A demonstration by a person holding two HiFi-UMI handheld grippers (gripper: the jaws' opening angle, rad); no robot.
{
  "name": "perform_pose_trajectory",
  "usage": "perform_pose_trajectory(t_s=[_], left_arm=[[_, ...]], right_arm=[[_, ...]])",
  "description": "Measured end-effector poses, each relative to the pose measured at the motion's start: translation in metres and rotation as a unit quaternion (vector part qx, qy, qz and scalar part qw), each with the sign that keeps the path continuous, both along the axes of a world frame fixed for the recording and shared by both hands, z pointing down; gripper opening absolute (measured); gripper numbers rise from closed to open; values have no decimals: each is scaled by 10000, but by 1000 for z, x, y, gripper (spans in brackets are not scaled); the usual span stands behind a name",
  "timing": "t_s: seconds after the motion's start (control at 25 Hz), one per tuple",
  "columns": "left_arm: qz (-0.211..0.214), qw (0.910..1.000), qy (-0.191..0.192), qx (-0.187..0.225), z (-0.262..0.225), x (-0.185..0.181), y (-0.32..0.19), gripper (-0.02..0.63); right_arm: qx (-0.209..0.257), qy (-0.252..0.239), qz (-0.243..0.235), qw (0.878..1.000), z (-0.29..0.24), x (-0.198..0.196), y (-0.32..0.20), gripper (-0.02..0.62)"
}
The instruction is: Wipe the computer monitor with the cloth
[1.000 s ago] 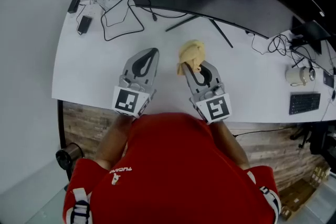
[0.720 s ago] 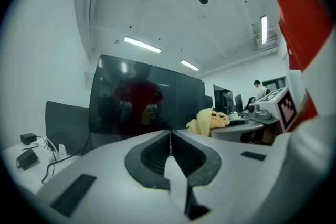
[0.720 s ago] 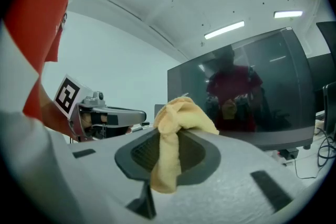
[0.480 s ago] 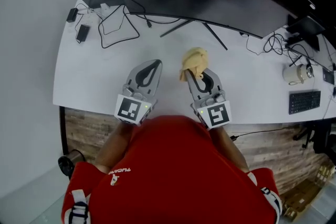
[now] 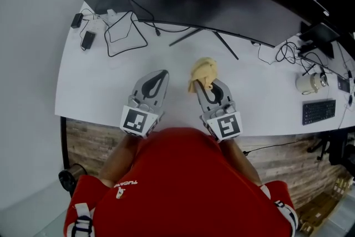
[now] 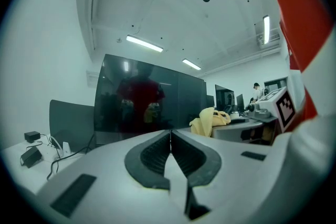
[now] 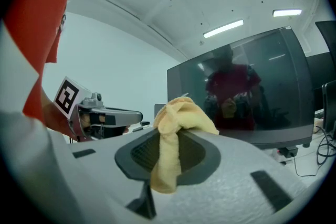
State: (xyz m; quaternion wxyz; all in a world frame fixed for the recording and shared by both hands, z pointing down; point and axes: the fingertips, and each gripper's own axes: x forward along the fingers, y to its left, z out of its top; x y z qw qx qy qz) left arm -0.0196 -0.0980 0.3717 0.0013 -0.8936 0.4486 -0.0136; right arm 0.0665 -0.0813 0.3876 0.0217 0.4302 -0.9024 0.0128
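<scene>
You worked at a white desk [image 5: 94,80] in a white-walled office with strip lights [image 6: 143,43] overhead. The wide dark monitor [image 5: 222,3] stood along the desk's back edge, with loose cables [image 5: 125,28] to its left. A cup [image 5: 307,84] and a keyboard [image 5: 319,111] lay far to the right.

Your left gripper [image 5: 162,73] hovered over the near edge with its jaws pressed together and nothing between them. Your right gripper [image 5: 207,81], just beside it, was clamped on the yellow cloth [image 5: 203,71], which bunched above the jaw tips and hung down between them, well short of the screen.

Compared with half a second before, both grippers and the cloth had barely shifted, and the clamp had not loosened.
</scene>
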Motion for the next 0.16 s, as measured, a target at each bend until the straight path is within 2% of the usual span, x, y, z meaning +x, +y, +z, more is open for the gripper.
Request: perform_pose_trajectory(t_s=[0.16], left_arm=[[-28, 10000, 24, -86, 3, -3, 2, 9]], right_arm=[[-62, 23, 19, 10000, 2, -1, 2, 69]])
